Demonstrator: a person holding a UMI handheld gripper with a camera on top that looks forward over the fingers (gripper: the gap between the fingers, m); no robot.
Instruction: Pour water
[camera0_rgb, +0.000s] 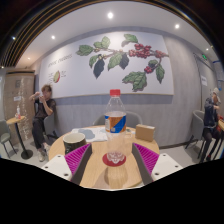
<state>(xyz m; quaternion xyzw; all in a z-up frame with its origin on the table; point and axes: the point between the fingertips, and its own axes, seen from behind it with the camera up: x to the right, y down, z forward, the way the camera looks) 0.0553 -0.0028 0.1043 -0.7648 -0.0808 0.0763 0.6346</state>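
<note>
Hand-held gripper (112, 160): its two fingers reach forward, each with a flat magenta pad carrying a fine cross-hatched texture; left pad (78, 158), right pad (146, 157). They stand wide apart and press on nothing.
Between the fingers: a clear plastic cup (116, 148), round, smooth-walled and transparent, rests on its own with a gap to either pad.
Under the cup: a red coaster (108, 159), flat, showing at the cup's left foot.
Just beyond the cup: a plastic bottle (115, 115), upright, cylindrical, clear, with a red cap and a blue and orange label around its middle. Whether it touches the cup cannot be told.
Surface (95, 170): pale wood, smooth, with a light-coloured edge band.
Far left on the surface: a shallow round bowl (74, 138), pale.
Far right on the surface: a tan boxy block (145, 132), cardboard-like.
Left of the room: a person (43, 112) in dark clothes sits on a chair, near a small round stand.
Back wall: a white panel (120, 62) painted with large green leaves and red berries.
Ceiling: round recessed lights (110, 15).
</note>
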